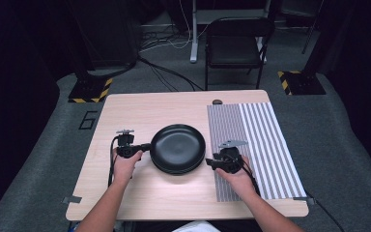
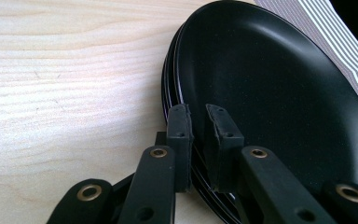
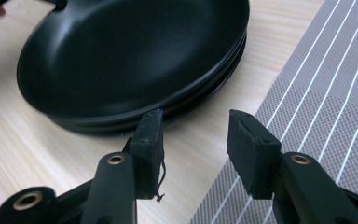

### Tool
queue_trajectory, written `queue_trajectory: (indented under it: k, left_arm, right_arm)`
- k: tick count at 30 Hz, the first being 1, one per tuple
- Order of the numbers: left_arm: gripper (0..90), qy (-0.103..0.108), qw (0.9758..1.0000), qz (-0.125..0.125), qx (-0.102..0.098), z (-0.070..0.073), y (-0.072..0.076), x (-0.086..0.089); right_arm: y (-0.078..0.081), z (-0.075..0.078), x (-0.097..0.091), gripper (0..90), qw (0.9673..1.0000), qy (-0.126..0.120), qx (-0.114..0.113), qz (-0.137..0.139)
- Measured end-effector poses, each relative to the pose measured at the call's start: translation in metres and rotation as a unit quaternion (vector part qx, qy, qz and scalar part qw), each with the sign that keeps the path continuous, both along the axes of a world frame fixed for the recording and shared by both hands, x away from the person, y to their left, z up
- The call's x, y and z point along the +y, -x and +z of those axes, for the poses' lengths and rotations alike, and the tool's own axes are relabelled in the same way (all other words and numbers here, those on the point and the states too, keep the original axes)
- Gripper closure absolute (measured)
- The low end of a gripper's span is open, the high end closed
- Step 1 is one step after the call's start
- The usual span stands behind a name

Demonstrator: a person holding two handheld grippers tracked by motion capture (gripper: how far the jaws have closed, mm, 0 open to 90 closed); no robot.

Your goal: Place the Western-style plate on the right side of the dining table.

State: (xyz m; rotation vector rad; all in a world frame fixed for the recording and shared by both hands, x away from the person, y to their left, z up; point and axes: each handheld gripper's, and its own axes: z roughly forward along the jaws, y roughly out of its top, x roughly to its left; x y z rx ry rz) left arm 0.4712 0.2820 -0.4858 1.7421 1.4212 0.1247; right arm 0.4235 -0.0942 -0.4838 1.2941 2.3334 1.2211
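Note:
A stack of black plates (image 1: 178, 145) sits in the middle of the wooden table (image 1: 140, 111). My left gripper (image 1: 146, 146) reaches in from the left and is shut on the rim of the top plate (image 2: 279, 93), with one pad above the rim and one below it (image 2: 200, 135). At the stack's right side my right gripper (image 1: 208, 163) is open. Its jaws (image 3: 196, 135) stand apart just short of the plates (image 3: 135, 56), holding nothing, over the seam between bare wood and the striped placemat (image 3: 317, 93).
A grey and white striped placemat (image 1: 261, 145) covers the table's right part. A small dark object (image 1: 217, 102) lies at the far edge. A black chair (image 1: 234, 46) stands beyond the table. Bare wood lies left of and in front of the plates.

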Motion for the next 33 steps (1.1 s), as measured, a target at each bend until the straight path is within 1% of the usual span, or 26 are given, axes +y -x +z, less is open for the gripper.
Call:
queue_trajectory:
  k: [2, 5, 8, 9, 10, 12, 15, 16, 18, 19, 23, 25, 26, 27, 29, 30, 31, 32, 33]
  left_arm:
    - [79.6, 0.003, 1.0000, 0.002, 0.001, -0.001, 0.000, 0.000]
    - [79.7, 0.006, 1.0000, 0.004, 0.000, -0.001, 0.000, 0.000]
    - [79.7, 0.002, 1.0000, 0.001, -0.002, -0.001, 0.000, 0.000]
    - [79.7, 0.001, 1.0000, 0.002, -0.003, -0.001, 0.000, 0.000]
    - [79.6, 0.003, 1.0000, 0.002, -0.003, -0.001, 0.000, -0.001]
    - [79.7, 0.002, 1.0000, 0.000, -0.003, -0.001, 0.000, 0.000]
    - [79.7, 0.005, 1.0000, 0.000, -0.002, -0.001, 0.000, 0.000]
    - [79.7, 0.004, 1.0000, 0.001, -0.002, -0.001, 0.000, 0.000]
    - [79.7, 0.002, 1.0000, 0.000, -0.004, -0.001, 0.000, 0.000]
    - [79.6, 0.002, 1.0000, 0.000, -0.004, -0.001, 0.000, 0.000]
    - [79.7, -0.001, 1.0000, 0.002, -0.004, -0.001, 0.000, -0.002]
    - [80.0, 0.004, 1.0000, 0.002, -0.003, -0.001, 0.000, -0.002]
    - [80.2, 0.005, 1.0000, 0.003, -0.003, -0.001, 0.001, -0.003]
    - [80.2, 0.003, 1.0000, 0.003, -0.004, -0.001, 0.001, -0.003]
    - [80.2, 0.002, 1.0000, 0.003, -0.004, -0.001, 0.001, -0.003]
    - [80.2, 0.000, 1.0000, 0.001, -0.004, 0.000, 0.001, -0.003]
    - [80.2, 0.002, 1.0000, 0.003, -0.004, -0.001, 0.001, -0.003]
    - [80.2, 0.003, 1.0000, 0.003, -0.002, 0.000, 0.001, -0.003]
    - [80.2, 0.005, 1.0000, 0.003, 0.000, 0.000, 0.000, -0.003]
  right_arm:
    - [-0.004, 0.002, 0.001, 55.1, 1.0000, -0.007, 0.001, -0.006]
    - [-0.011, 0.004, 0.005, 54.4, 0.9998, -0.016, 0.007, -0.012]
    - [-0.016, 0.003, 0.009, 53.1, 0.9996, -0.022, 0.014, -0.014]
    - [-0.018, 0.003, 0.011, 52.3, 0.9992, -0.029, 0.019, -0.020]
    - [-0.020, 0.003, 0.012, 52.0, 0.9991, -0.032, 0.019, -0.021]
    - [-0.024, 0.003, 0.014, 51.5, 0.9982, -0.046, 0.025, -0.029]
    - [-0.030, 0.002, 0.017, 51.3, 0.9976, -0.045, 0.033, -0.042]
    - [-0.032, 0.001, 0.017, 51.0, 0.9977, -0.042, 0.030, -0.044]
    - [-0.035, -0.001, 0.019, 50.6, 0.9972, -0.036, 0.039, -0.053]
    - [-0.037, -0.002, 0.018, 50.3, 0.9974, -0.035, 0.037, -0.052]
    - [-0.042, -0.007, 0.020, 50.1, 0.9965, -0.038, 0.051, -0.054]
    - [-0.043, -0.009, 0.022, 52.1, 0.9956, -0.039, 0.064, -0.056]
    - [-0.045, -0.010, 0.022, 53.7, 0.9958, -0.041, 0.062, -0.053]
    - [-0.045, -0.010, 0.024, 54.8, 0.9950, -0.047, 0.072, -0.051]
    - [-0.045, -0.010, 0.026, 54.5, 0.9955, -0.041, 0.069, -0.051]
    - [-0.045, -0.011, 0.027, 54.7, 0.9965, -0.036, 0.058, -0.049]
    - [-0.045, -0.011, 0.027, 55.4, 0.9964, -0.035, 0.058, -0.050]
    - [-0.046, -0.010, 0.027, 56.1, 0.9962, -0.037, 0.060, -0.051]
    - [-0.045, -0.010, 0.026, 57.1, 0.9951, -0.042, 0.070, -0.055]
